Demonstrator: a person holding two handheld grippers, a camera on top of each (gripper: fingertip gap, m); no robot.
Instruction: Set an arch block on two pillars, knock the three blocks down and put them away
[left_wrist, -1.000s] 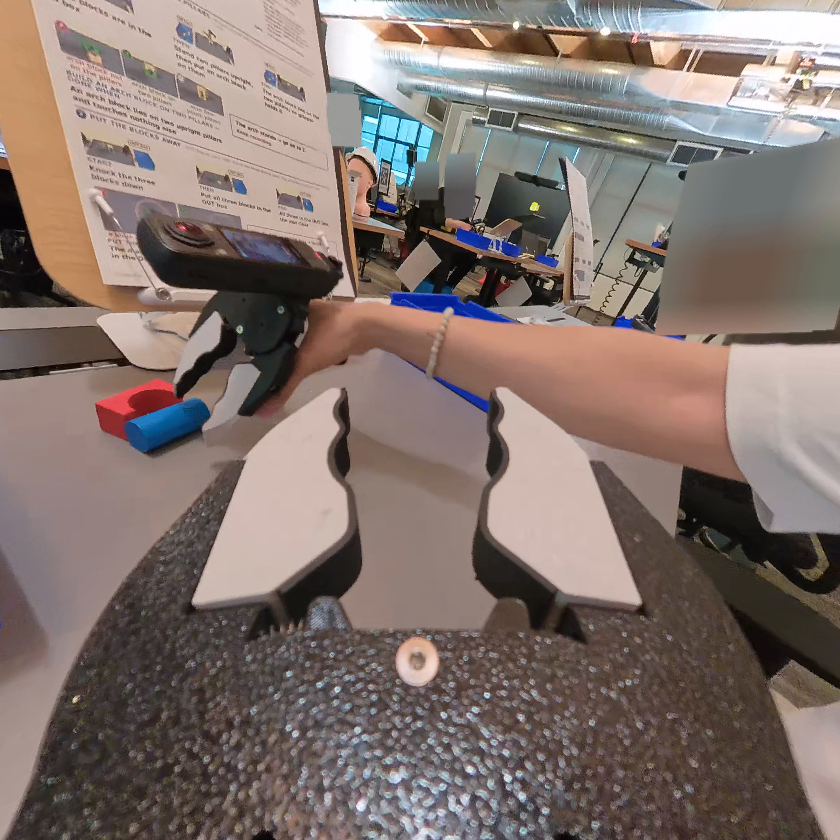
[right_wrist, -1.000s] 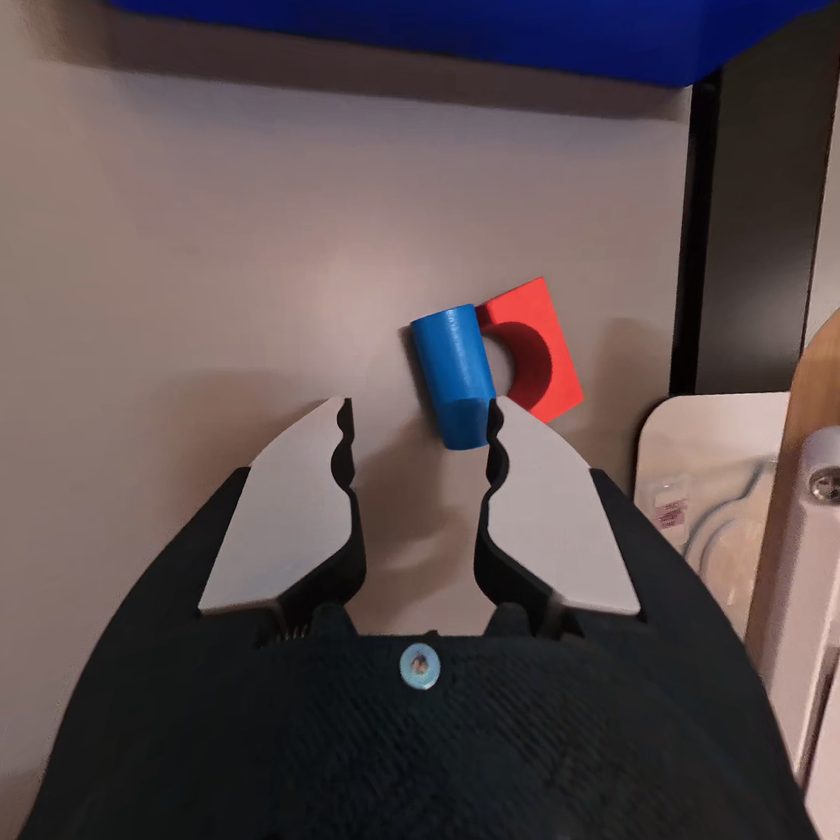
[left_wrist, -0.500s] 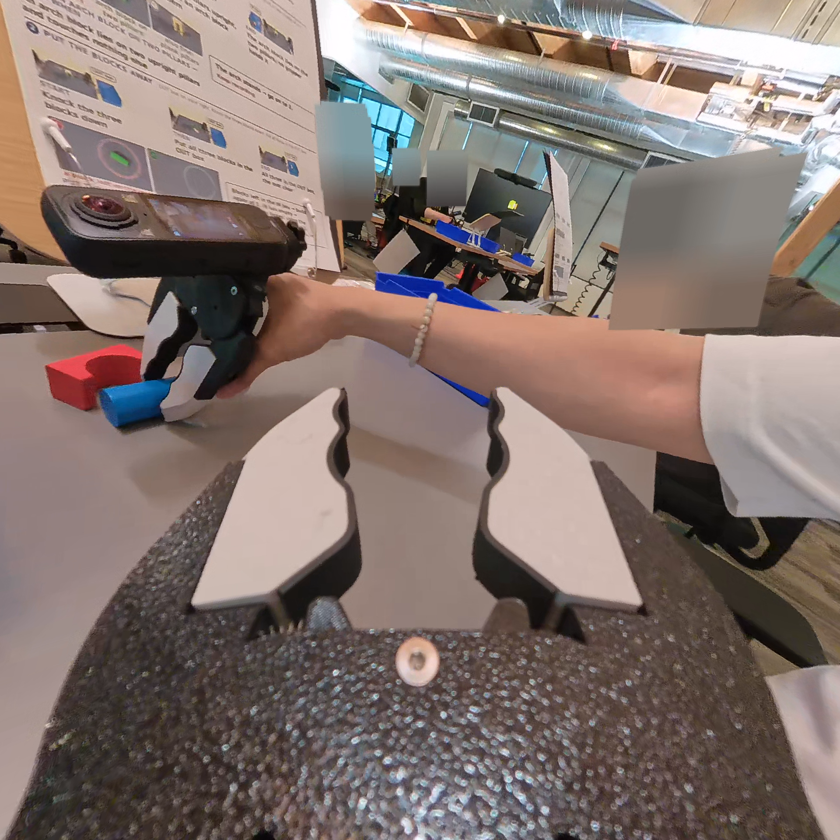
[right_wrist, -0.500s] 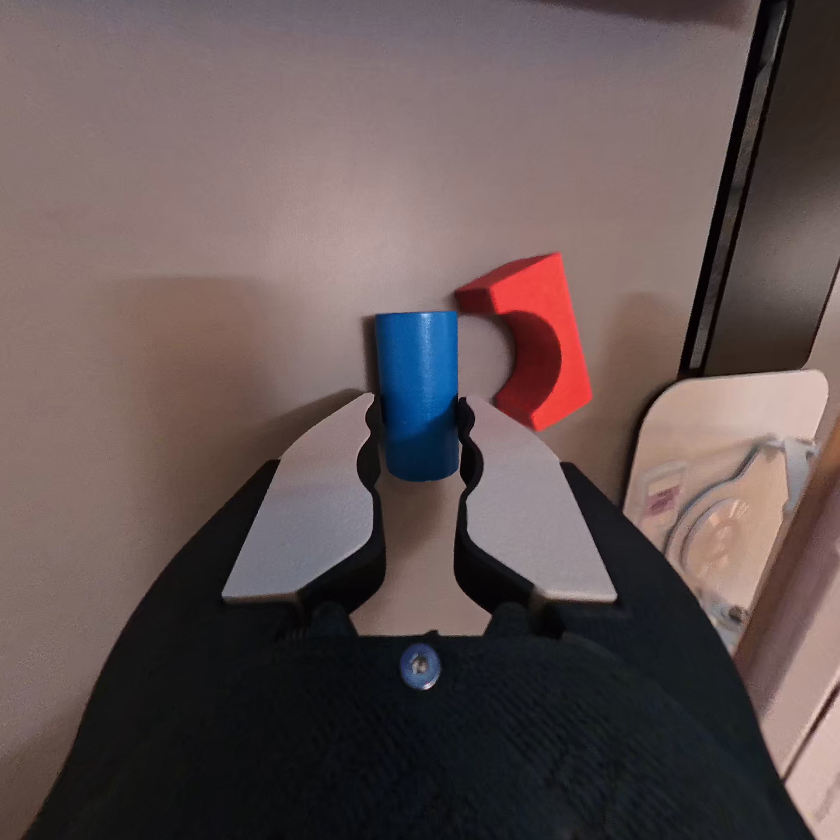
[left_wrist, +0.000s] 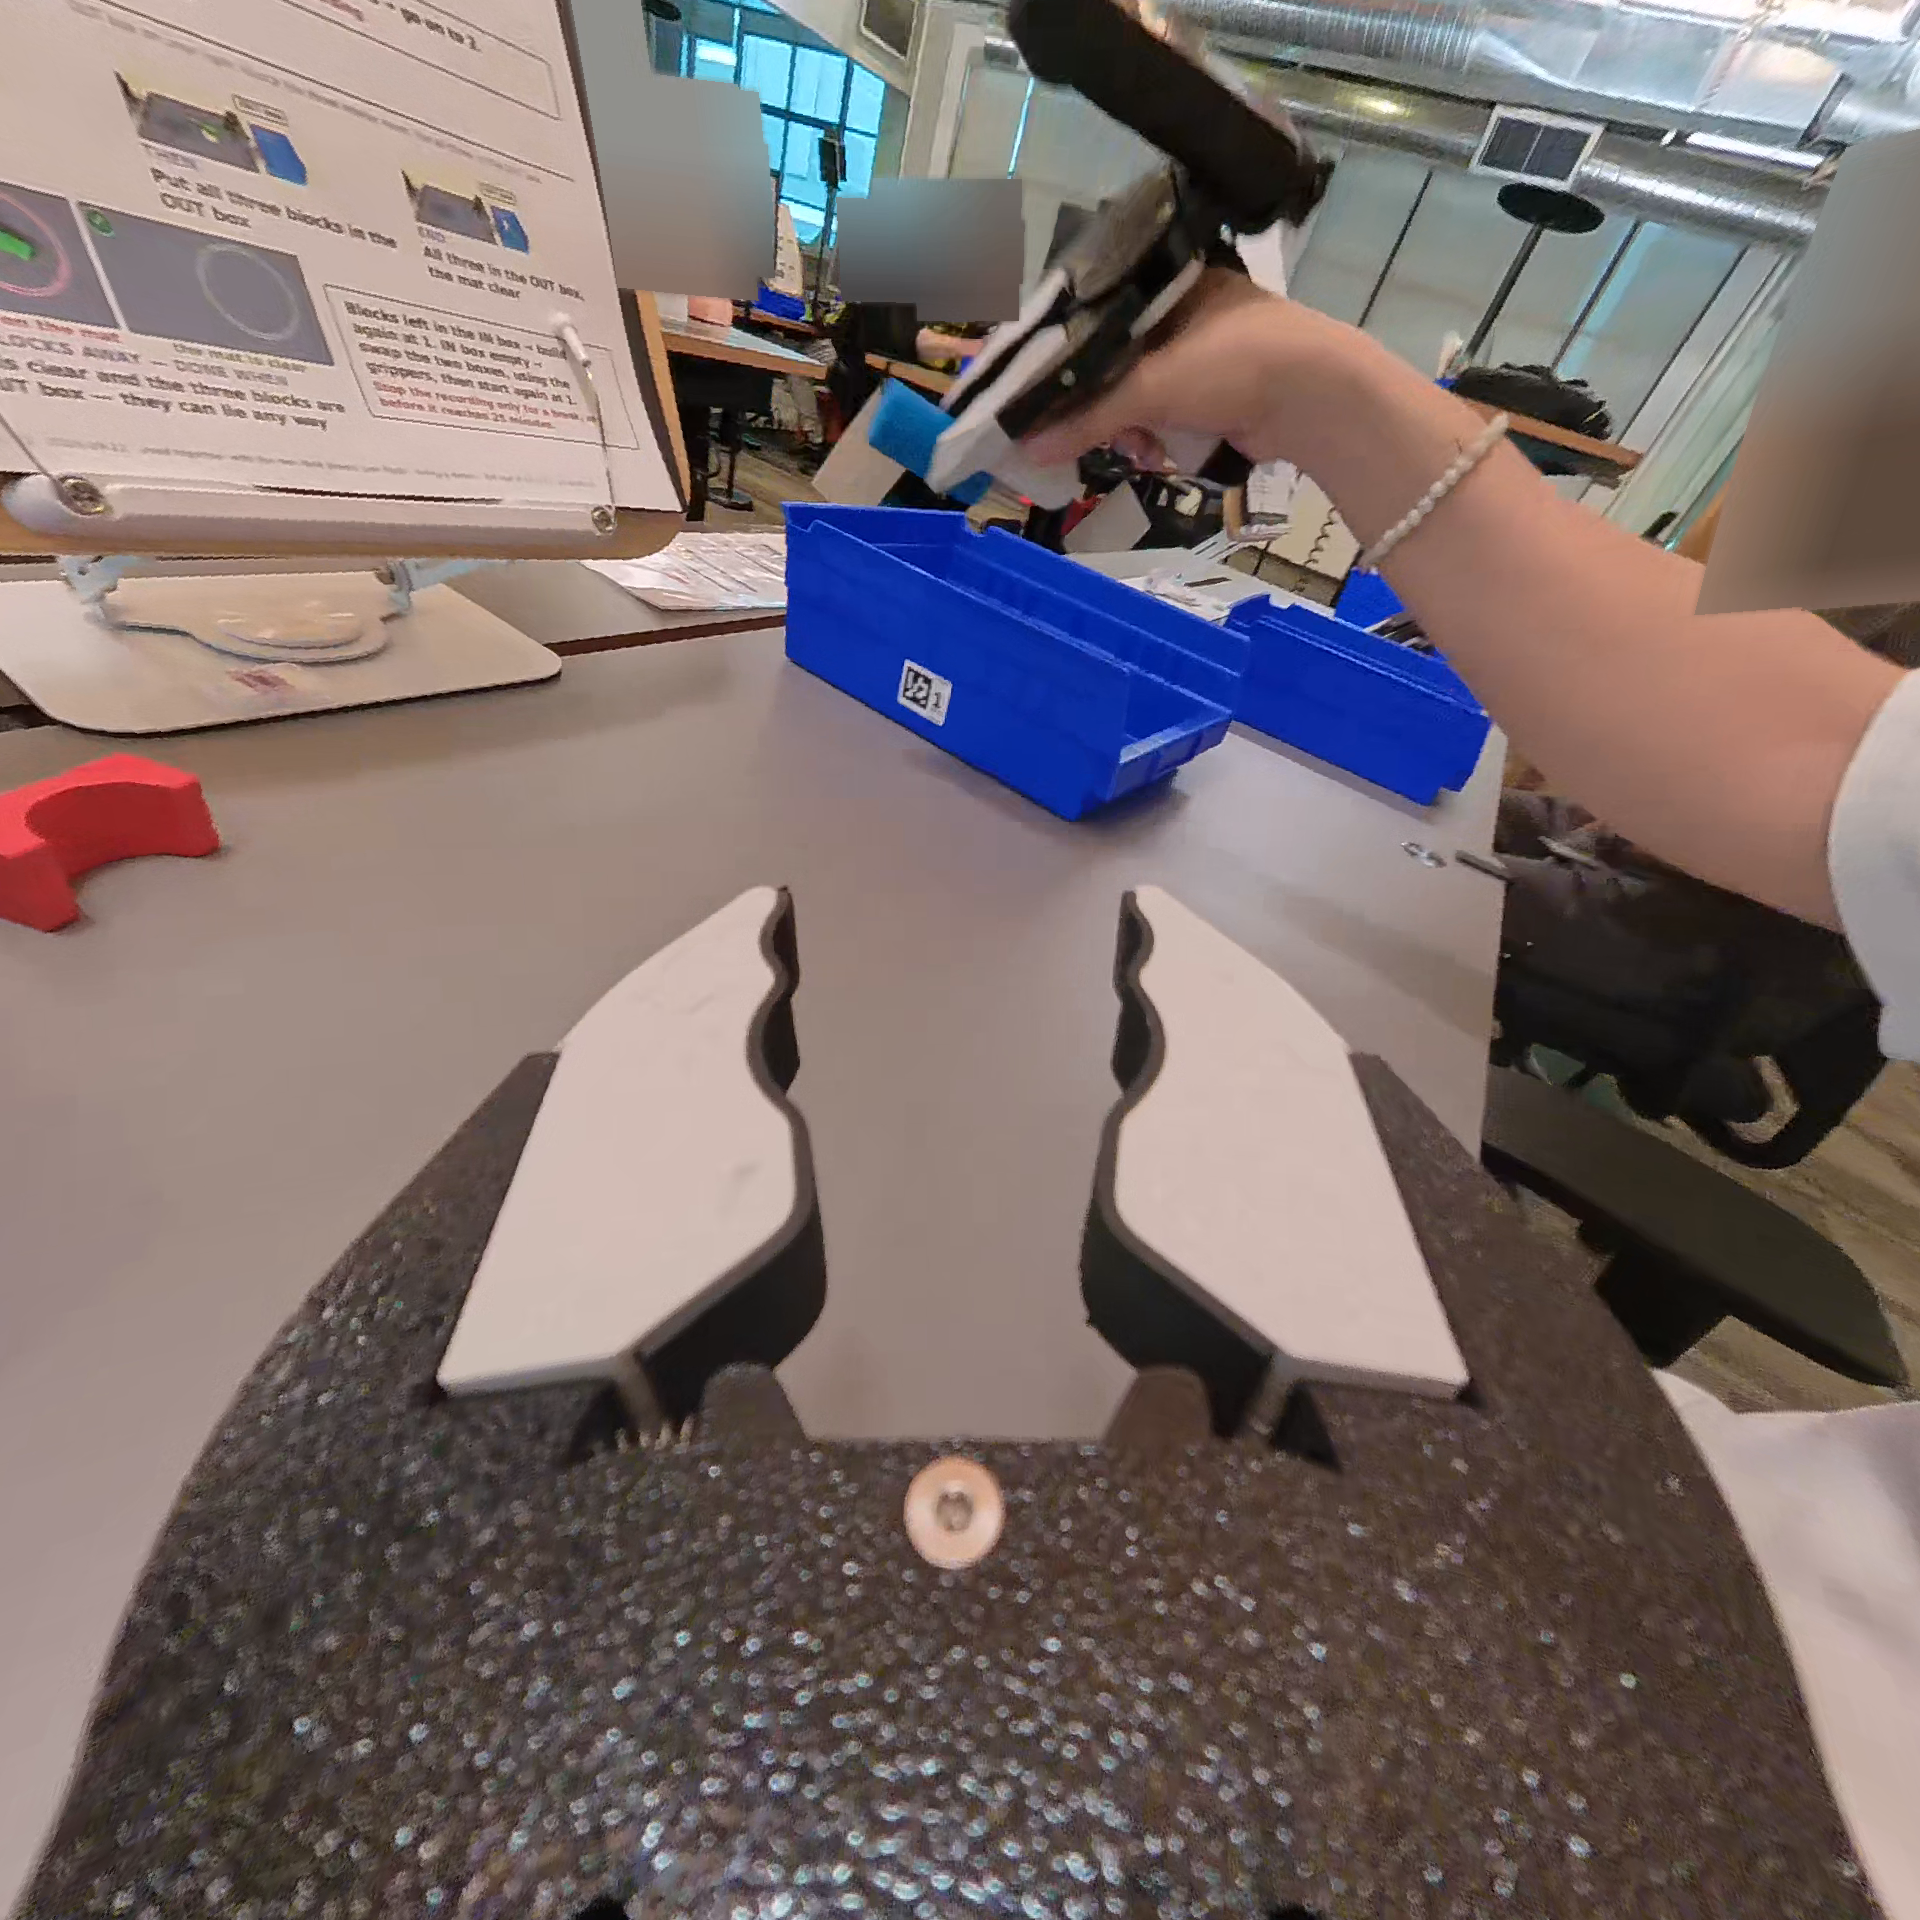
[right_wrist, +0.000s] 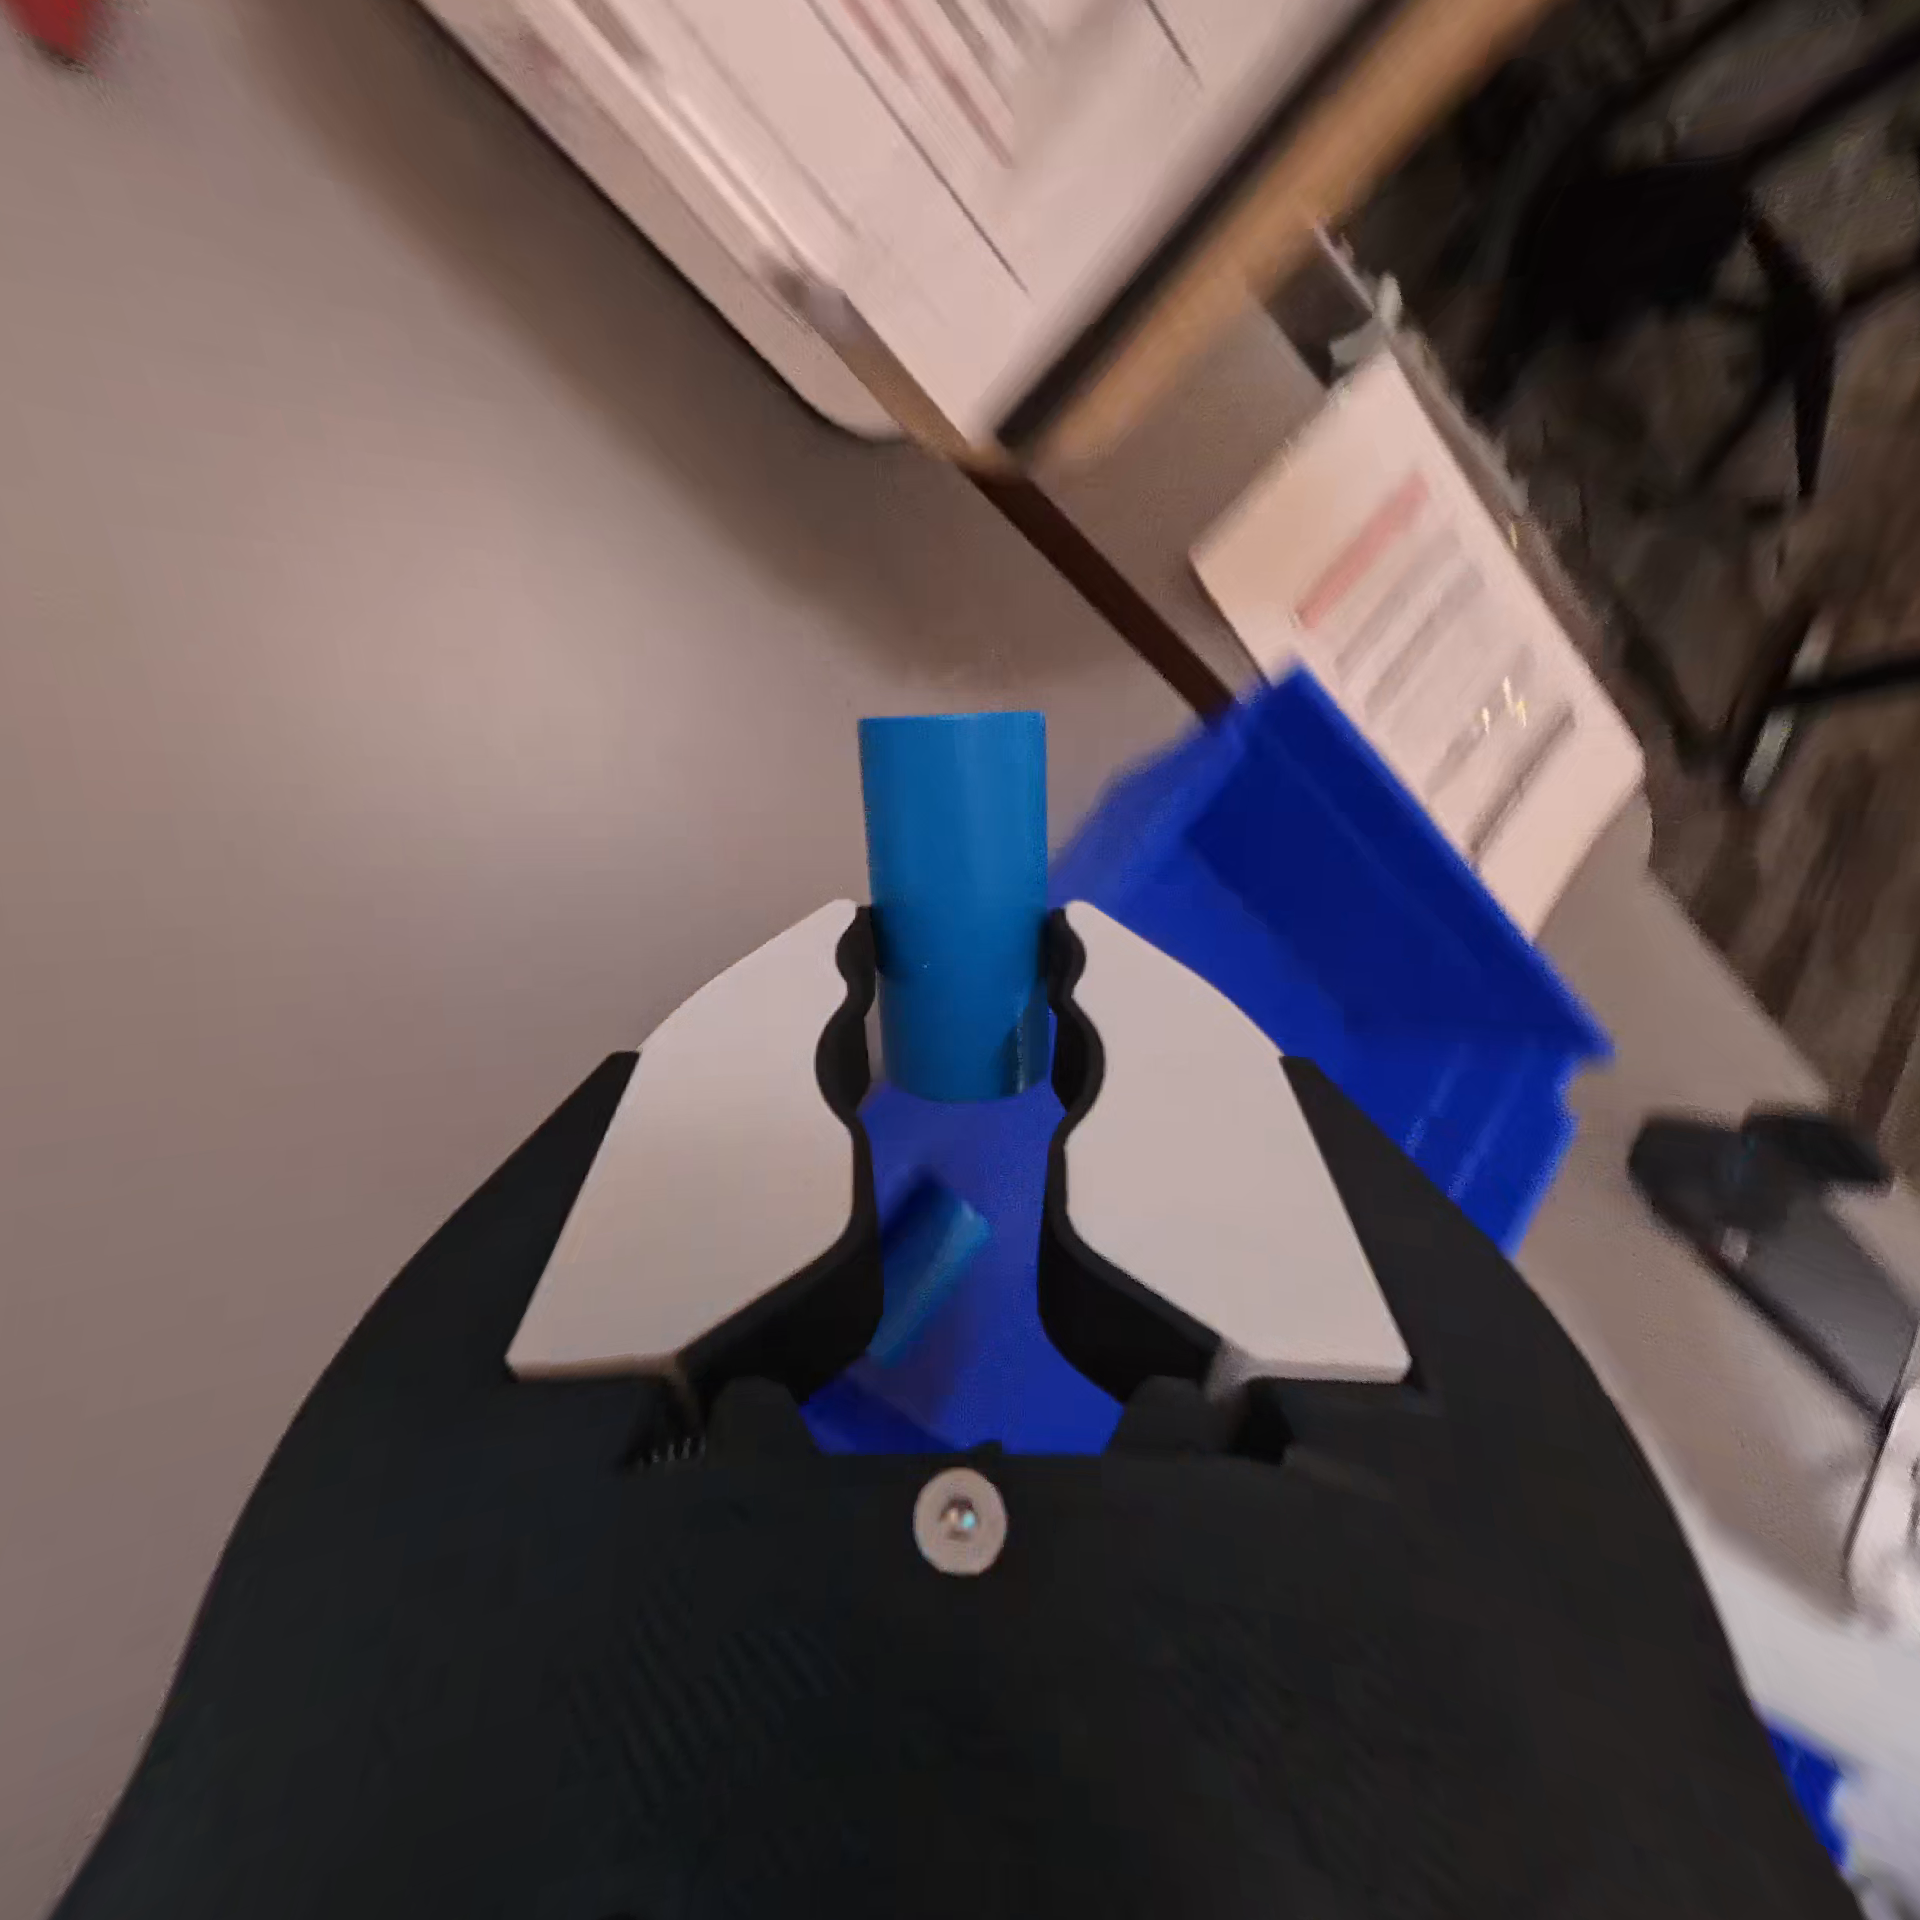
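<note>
Right gripper (right_wrist: 958, 914) clamped on a blue cylinder (right_wrist: 951, 883), fingers narrowed onto its lower end, long axis running straight out along the fingers and past their tips. Held in the air, well above the grey surface (left_wrist: 623, 831), directly over the nearer blue bin (left_wrist: 997, 665); in the right wrist view the bin floor shows between the fingers behind the cylinder, with a second blue block (right_wrist: 930, 1273) lying inside it. Seen from the left wrist view, the same gripper tilted down toward the bin, the cylinder poking out just above the bin's rim, not touching it. Left gripper (left_wrist: 951, 914) low over the bare surface, fingers spread wide, nothing between them, well apart from the bin and farther from it than the right. Red arch block (left_wrist: 94, 831) lying on the surface off to the left, apart from both grippers, nearer the left one. Second blue bin (left_wrist: 1361, 696) just behind the first. Instruction board on a white stand (left_wrist: 291, 644) at the far left edge of the surface, clear of the space over the bins. Right wrist view motion-blurred at its edges
</note>
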